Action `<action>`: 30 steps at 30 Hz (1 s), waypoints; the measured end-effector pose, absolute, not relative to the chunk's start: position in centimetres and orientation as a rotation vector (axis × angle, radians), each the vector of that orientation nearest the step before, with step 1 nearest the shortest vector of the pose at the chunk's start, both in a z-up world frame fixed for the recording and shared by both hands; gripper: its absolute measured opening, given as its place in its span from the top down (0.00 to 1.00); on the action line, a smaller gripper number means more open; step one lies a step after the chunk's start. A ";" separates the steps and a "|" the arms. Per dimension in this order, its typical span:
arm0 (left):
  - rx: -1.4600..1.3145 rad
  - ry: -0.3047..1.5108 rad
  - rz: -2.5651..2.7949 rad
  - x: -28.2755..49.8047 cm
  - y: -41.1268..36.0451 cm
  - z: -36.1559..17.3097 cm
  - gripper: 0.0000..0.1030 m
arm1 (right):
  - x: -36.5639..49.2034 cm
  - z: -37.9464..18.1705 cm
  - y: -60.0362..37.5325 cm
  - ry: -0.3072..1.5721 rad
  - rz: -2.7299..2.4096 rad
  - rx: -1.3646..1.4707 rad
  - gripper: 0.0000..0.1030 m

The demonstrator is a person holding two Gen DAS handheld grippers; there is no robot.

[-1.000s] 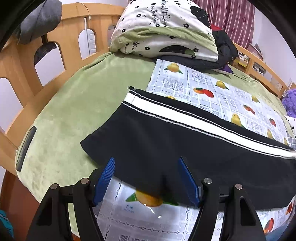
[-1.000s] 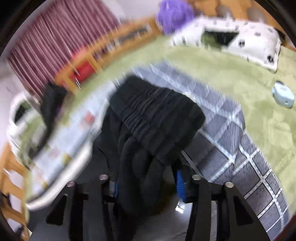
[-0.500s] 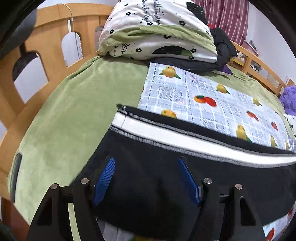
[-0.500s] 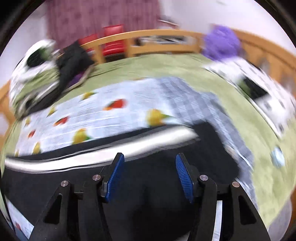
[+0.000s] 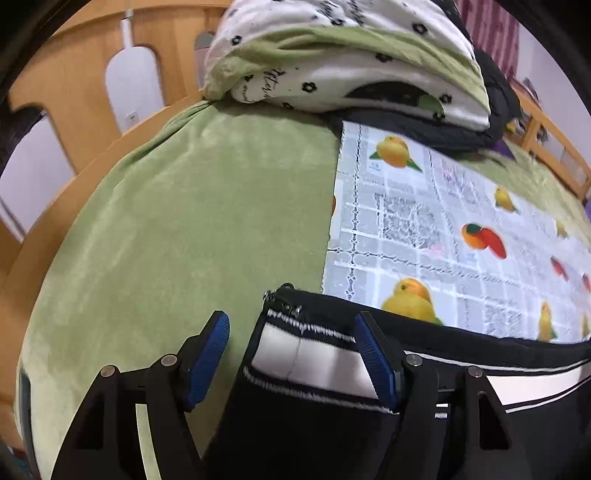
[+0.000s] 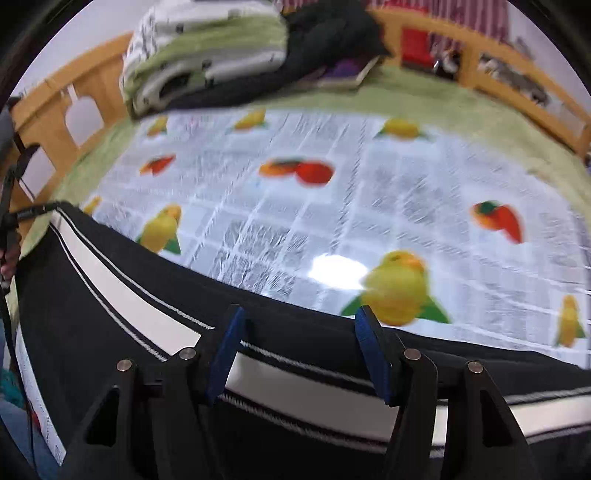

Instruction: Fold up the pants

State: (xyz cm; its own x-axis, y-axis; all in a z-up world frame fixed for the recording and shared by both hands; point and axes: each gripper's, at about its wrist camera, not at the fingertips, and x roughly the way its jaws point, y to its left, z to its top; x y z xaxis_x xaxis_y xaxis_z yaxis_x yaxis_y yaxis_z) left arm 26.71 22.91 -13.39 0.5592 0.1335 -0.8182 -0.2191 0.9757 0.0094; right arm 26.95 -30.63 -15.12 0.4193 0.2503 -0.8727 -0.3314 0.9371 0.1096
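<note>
Black pants [image 5: 317, 417] with a white side band edged by thin white stitched lines, laid out long across the near side of a bed, over a glossy mat [image 5: 443, 236] printed with fruit on a grey grid. One end, with a small zip pull at its corner, past the mat's edge and onto the green blanket [image 5: 177, 229]. Cloth flat and smooth, band running along the far edge.

Left tongs [image 5: 291, 350] low over that zipped end, jaws apart and closing a little, blue pads either side of the white band; right pad close against the cloth, left pad out over green blanket and clear of it. No pinch visible.

Right tongs [image 6: 299, 343] over the middle stretch of the pants [image 6: 110, 295], jaws opening, black cloth and white band below and between them, pads not pressing on it. Picture blurred there.

Around: folded white and green quilt [image 5: 347, 62] with black flower print stacked at the head of the bed, dark clothing [image 5: 495, 96] beneath and beside it. Wooden headboard [image 5: 77, 92] with arched cut-outs behind; wooden rail [image 6: 517, 92] along the far side. Red-striped curtain [image 5: 487, 29] beyond. Nothing lying on the pants themselves.
</note>
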 end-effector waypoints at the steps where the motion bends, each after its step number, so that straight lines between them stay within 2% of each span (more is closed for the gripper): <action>1: -0.081 0.964 0.210 26.9 22.8 -13.8 0.40 | 27.0 -15.8 -30.3 1.101 0.365 -0.103 0.43; 3: -0.097 0.978 0.195 27.0 23.0 -14.4 0.71 | 26.2 -16.2 -29.7 1.078 0.366 -0.182 0.55; 4: -0.117 0.984 0.186 26.9 23.1 -14.6 0.71 | 25.5 -16.1 -29.4 1.069 0.381 -0.215 0.72; 5: -0.120 0.971 0.186 26.6 23.2 -14.6 0.74 | 25.0 -16.0 -29.3 1.067 0.379 -0.238 0.85; 11: -0.148 0.910 0.160 25.7 23.6 -13.3 0.77 | 23.6 -13.9 -29.7 0.979 0.358 -0.240 0.95; 15: -0.199 0.867 0.140 25.3 24.4 -12.5 0.77 | 24.2 -12.9 -30.0 0.924 0.347 -0.185 0.95; 19: -0.193 0.937 0.168 26.7 24.5 -15.0 0.77 | 25.9 -16.4 -29.2 1.011 0.312 -0.210 0.95; 22: -0.181 0.941 0.188 26.6 24.3 -15.3 0.72 | 26.2 -16.0 -29.7 1.013 0.291 -0.160 0.92; 24: -0.175 0.954 0.197 26.4 24.1 -14.8 0.67 | 26.1 -15.3 -30.4 1.021 0.285 -0.150 0.86; 27: -0.129 0.955 0.206 25.4 23.5 -13.8 0.67 | 24.6 -12.8 -32.9 0.928 0.199 -0.131 0.78; 29: -0.111 0.936 0.186 24.2 22.7 -13.0 0.67 | 23.1 -11.1 -36.1 0.861 0.147 -0.065 0.65; 30: -0.114 0.932 0.174 23.9 22.4 -12.8 0.67 | 22.8 -11.0 -37.2 0.857 0.134 -0.041 0.64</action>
